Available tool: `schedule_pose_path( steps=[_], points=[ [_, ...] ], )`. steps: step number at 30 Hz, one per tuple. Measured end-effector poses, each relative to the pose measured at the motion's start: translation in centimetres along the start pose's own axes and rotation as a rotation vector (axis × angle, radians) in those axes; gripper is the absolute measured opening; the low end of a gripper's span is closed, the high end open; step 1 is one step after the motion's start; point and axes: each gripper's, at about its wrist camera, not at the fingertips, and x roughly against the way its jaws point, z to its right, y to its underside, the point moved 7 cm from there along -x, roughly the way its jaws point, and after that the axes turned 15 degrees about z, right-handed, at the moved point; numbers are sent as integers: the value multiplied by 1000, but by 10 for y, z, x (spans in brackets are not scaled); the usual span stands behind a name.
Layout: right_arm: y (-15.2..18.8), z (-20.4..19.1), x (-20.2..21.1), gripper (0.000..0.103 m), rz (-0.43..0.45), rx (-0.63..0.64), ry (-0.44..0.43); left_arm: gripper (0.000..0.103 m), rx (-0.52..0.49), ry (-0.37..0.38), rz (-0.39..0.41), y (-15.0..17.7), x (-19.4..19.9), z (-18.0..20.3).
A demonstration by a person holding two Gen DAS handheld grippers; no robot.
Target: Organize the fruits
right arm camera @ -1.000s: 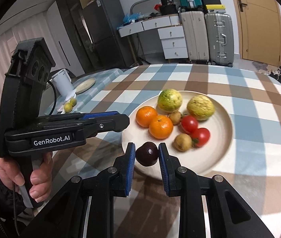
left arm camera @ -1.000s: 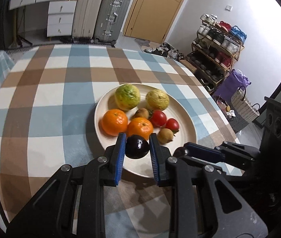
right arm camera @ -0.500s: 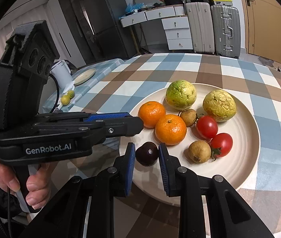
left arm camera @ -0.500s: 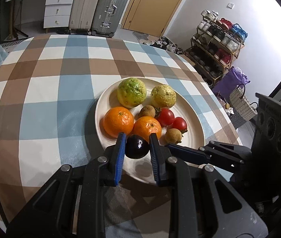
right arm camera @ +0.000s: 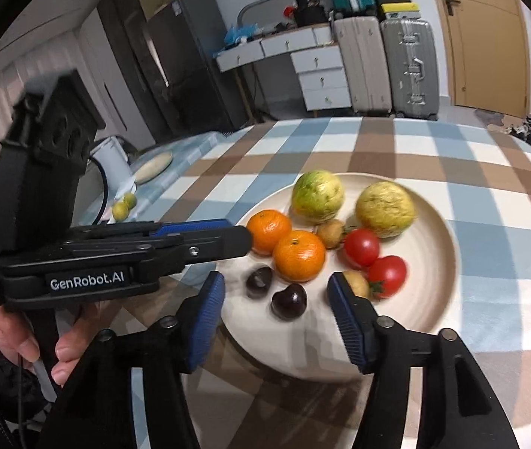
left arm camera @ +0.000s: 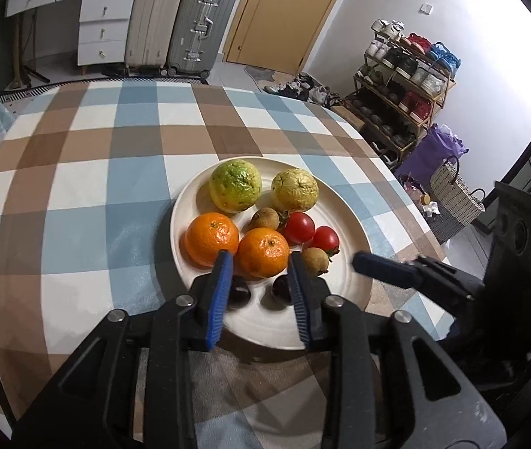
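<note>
A cream plate [left arm camera: 355, 292] on the checked tablecloth holds two oranges [left arm camera: 211, 237], two yellow-green round fruits [left arm camera: 234, 185], two tomatoes [left arm camera: 299, 226] and two small brown fruits [left arm camera: 265, 218]. Two dark plums lie free on its near side [right arm camera: 259, 280] [right arm camera: 289, 301]. My left gripper [left arm camera: 260, 295] hangs over them, jaws opening, one plum [left arm camera: 238, 295] beside each pad but neither pressed. My right gripper [right arm camera: 276, 318] is also opening, wide apart around the nearer plum without touching it. Its finger [left arm camera: 378, 266] shows to the right in the left wrist view.
A person's hand [right arm camera: 22, 336] holds the left gripper's handle. A side table to the left carries a white kettle [right arm camera: 110, 157], a small dish [right arm camera: 153, 162] and small green fruits [right arm camera: 123, 205]. Suitcases [left arm camera: 179, 18], a shoe rack [left arm camera: 407, 86] and a basket [left arm camera: 452, 191] stand beyond the table.
Each gripper was shut on a dark plum over the plate's near side. Both have now opened and the two plums rest on the plate.
</note>
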Motion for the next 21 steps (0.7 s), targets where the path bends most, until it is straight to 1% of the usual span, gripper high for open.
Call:
schedule_pose_path(
  steps=[1,2,4,6,11,12,14,15,16,17,19,21],
  points=[
    [-1,2,8,67,12,-3,7,36,-1,-4,6,-1,4,1],
    [-2,3,12,67,19,-3,12,39,0,-9,12,-2,7,2],
    [-4,6,23,68,35,-4,29,48,-4,-27,35,-4,17,4],
    [-6,8,33,72,52,-7,40,52,-16,-38,59,-6,27,9],
    [-19,14,65,84,145,-14,99,52,-46,-56,119,-10,58,24],
    [-22,14,70,88,156,-12,110,54,-50,-58,125,-11,63,27],
    [-29,13,85,89,193,-7,123,61,-66,-75,146,-13,75,34],
    [-31,12,89,91,203,-5,126,66,-73,-86,165,-15,83,38],
    [-36,10,97,96,225,-2,136,71,-79,-89,183,-18,91,43],
    [-39,9,103,98,242,1,145,73,-83,-93,198,-20,97,46],
    [-46,5,117,100,289,9,156,80,-99,-108,238,-25,112,53],
    [-53,-1,132,102,339,18,161,81,-120,-120,278,-30,126,60]
  ],
)
